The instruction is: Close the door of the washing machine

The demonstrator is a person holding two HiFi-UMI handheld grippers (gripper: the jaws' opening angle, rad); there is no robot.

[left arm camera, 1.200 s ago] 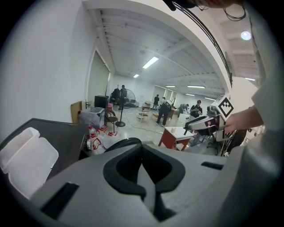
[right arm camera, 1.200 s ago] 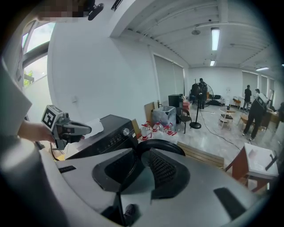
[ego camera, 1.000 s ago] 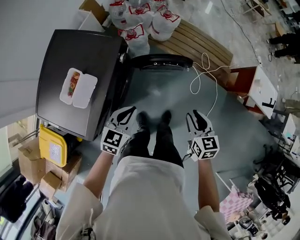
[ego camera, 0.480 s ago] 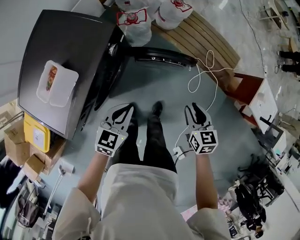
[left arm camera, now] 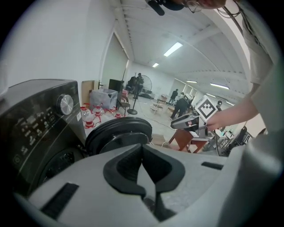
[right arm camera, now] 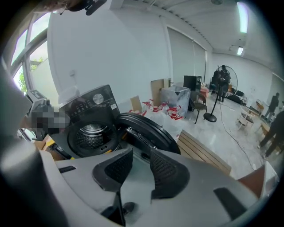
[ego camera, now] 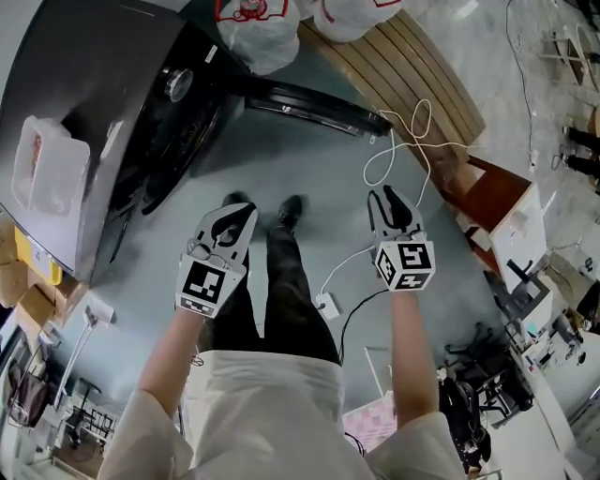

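The dark front-loading washing machine point(ego camera: 112, 84) fills the upper left of the head view. Its round door point(ego camera: 309, 101) stands swung wide open, reaching right over the floor. In the right gripper view the drum opening point(right arm camera: 93, 135) shows beside the door point(right arm camera: 146, 131). In the left gripper view the door point(left arm camera: 117, 135) sits edge-on ahead. My left gripper point(ego camera: 240, 212) hangs in the air short of the machine front, its pads together and empty point(left arm camera: 143, 148). My right gripper point(ego camera: 384, 195) hovers right of the door, jaws a little apart with nothing between them point(right arm camera: 141, 155).
A white food container point(ego camera: 42, 173) lies on the machine top. White bags with red print point(ego camera: 253, 23) and a slatted wooden bench point(ego camera: 412, 66) stand behind the door. A white cable point(ego camera: 403, 141) and a plug block point(ego camera: 328, 305) lie on the floor. A red-brown cabinet point(ego camera: 487, 202) stands to the right.
Both grippers have come down and a little forward. The machine and door have slid toward the upper left of the head view. The door stays open and neither gripper's jaws have changed.
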